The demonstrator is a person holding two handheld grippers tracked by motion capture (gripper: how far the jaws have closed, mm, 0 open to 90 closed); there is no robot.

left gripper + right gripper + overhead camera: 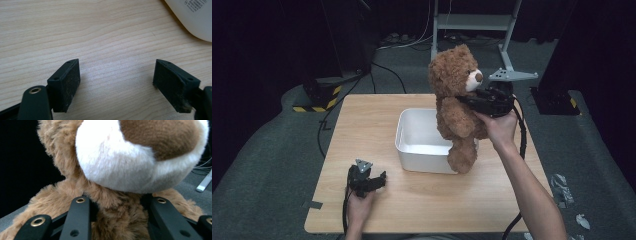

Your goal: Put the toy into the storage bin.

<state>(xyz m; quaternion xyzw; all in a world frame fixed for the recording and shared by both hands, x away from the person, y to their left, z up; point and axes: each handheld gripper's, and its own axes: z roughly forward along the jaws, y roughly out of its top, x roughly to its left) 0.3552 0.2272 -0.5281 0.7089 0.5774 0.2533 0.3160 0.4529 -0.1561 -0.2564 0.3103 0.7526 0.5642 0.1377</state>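
Where right tool [117, 220] bites, fur bunches.

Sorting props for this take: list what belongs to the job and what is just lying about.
In the job:
teddy bear, clamped by the right gripper
white bin

Lying about:
crumpled scraps on the floor
metal stand
left gripper, open, idle on the table

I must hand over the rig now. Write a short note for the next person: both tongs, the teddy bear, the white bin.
Right tongs: shut on the teddy bear at its chest, under the muzzle, holding it upright in the air over the right end of the white bin.
Left tongs: open, holding nothing, low over the wooden table.
Done: bear lifted.
Left: probably lower it into the bin and release.
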